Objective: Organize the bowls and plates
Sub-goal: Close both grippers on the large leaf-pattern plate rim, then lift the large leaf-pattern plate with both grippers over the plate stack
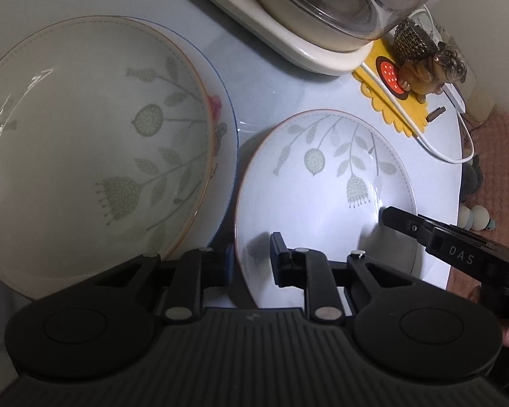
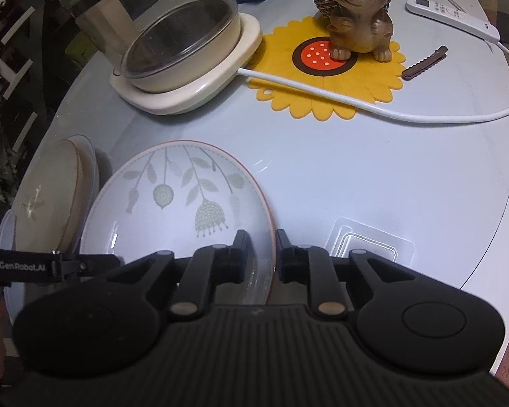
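Note:
A small white plate with a grey leaf pattern (image 1: 325,186) (image 2: 176,200) sits on the pale round table (image 2: 390,186). My left gripper (image 1: 251,254) closes over its left rim, one finger on the plate, the other hidden beneath. My right gripper (image 2: 259,254) closes over its right rim; it also shows in the left wrist view (image 1: 403,220). A larger bowl with the same pattern (image 1: 85,149) (image 2: 47,200) rests on a blue-rimmed floral plate (image 1: 225,129) to the left.
A glass jar on a cream base (image 2: 183,44) stands at the back. A dog figurine (image 2: 359,10) sits on a yellow flower mat (image 2: 332,78). A white cable (image 2: 373,105), a remote (image 2: 451,17) and a brown clip (image 2: 424,62) lie nearby.

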Demonstrator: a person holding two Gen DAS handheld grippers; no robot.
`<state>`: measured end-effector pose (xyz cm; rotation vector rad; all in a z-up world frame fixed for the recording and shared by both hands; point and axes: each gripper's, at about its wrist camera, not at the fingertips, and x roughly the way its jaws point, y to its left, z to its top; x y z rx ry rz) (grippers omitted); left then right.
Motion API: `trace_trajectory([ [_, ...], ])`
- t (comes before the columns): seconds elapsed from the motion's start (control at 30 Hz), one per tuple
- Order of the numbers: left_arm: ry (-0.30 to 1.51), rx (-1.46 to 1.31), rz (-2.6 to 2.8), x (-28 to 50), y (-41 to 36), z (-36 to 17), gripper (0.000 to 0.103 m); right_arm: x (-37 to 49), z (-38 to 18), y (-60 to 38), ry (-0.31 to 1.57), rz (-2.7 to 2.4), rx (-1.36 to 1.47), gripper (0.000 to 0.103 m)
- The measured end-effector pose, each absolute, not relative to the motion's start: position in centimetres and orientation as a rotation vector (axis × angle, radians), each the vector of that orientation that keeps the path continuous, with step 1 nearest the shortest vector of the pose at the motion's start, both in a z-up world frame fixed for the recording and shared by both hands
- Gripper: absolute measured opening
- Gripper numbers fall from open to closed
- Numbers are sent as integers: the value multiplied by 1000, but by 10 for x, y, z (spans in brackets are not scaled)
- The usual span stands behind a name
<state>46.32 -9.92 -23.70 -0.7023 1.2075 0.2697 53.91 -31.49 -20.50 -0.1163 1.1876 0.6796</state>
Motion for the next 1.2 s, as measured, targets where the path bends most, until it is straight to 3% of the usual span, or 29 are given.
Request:
trace_trajectory([
  [0.7,1167,-664,211,452,-87,-201,23,527,-180,-328,1263,692,21,17],
  [1.2,1057,-684,171,402,-58,-142,23,494,-123,-317,1192,736,57,17],
])
